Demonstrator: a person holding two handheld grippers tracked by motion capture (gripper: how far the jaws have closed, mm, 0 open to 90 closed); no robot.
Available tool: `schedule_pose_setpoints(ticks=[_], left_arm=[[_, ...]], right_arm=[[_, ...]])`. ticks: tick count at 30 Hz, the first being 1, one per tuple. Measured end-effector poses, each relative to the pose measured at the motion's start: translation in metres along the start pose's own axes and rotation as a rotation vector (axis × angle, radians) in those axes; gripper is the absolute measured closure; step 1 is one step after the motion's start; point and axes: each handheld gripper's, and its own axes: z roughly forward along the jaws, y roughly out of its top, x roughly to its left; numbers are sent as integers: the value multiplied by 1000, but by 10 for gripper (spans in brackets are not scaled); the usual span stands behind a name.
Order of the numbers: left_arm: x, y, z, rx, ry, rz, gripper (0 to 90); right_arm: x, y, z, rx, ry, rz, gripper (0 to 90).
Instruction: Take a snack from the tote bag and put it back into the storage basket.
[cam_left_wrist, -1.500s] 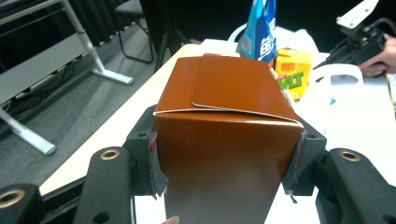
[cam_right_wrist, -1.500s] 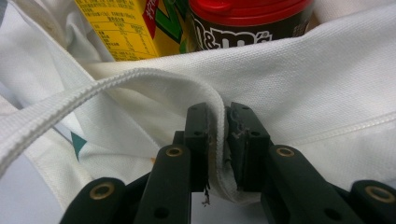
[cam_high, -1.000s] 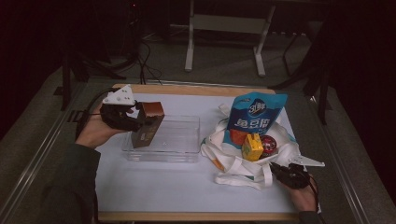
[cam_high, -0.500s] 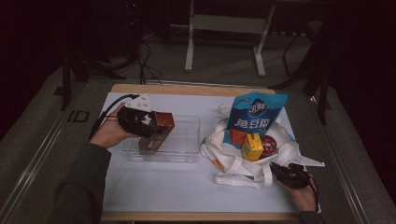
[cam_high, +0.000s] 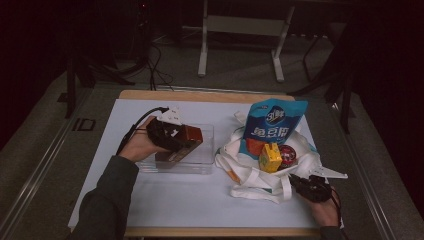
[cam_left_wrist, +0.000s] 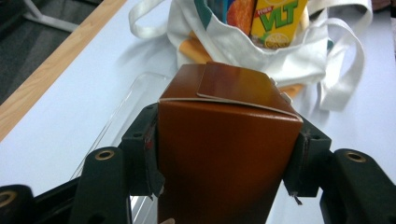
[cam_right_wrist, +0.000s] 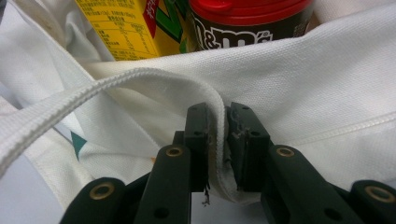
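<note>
Right gripper view: right tool (cam_right_wrist: 219, 140) pinches a white strap (cam_right_wrist: 140, 79) of the tote (cam_right_wrist: 327, 74), pads pressed on the webbing. High view places this tool (cam_high: 312, 187) at the tabletop's (cam_high: 200, 200) near right corner, tote (cam_high: 250, 175) just beyond it. Inside the tote stand a yellow carton (cam_high: 270, 157), a red-lidded tub (cam_high: 287, 155) and a blue bag (cam_high: 270, 127).

Left gripper view: left tool (cam_left_wrist: 224, 154) has a brown box (cam_left_wrist: 224, 140) between its pads, both touching the box's sides; its jaws have just been opening. High view shows the box (cam_high: 182, 142) tilted in the clear tray (cam_high: 202, 162), left of centre, left tool (cam_high: 167, 135) at its end.
</note>
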Motion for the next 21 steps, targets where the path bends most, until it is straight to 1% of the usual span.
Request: schedule_pose_setpoints(ticks=[4, 6, 8, 10, 15, 17, 18, 21], left_arm=[[-3, 2, 12, -16, 5, -7, 395], [-5, 3, 20, -25, -6, -11, 389], [-8, 5, 28, -23, -19, -9, 382], [-10, 7, 37, -12, -34, -6, 375], [-16, 9, 52, 17, -53, 6, 366], [-16, 9, 55, 26, -57, 9, 363], [-17, 9, 58, 46, -69, 19, 362], [-19, 9, 62, 61, -78, 22, 359]], right_arm=[[0, 0, 0, -1, 2, 1, 775], [0, 0, 0, -1, 3, 1, 776], [0, 0, 0, -1, 2, 1, 775], [0, 0, 0, -1, 1, 1, 775], [-1, 0, 0, -1, 4, 1, 775], [-1, 0, 0, -1, 4, 2, 775], [-1, 0, 0, -1, 5, 3, 775], [-1, 0, 0, -1, 5, 2, 775]])
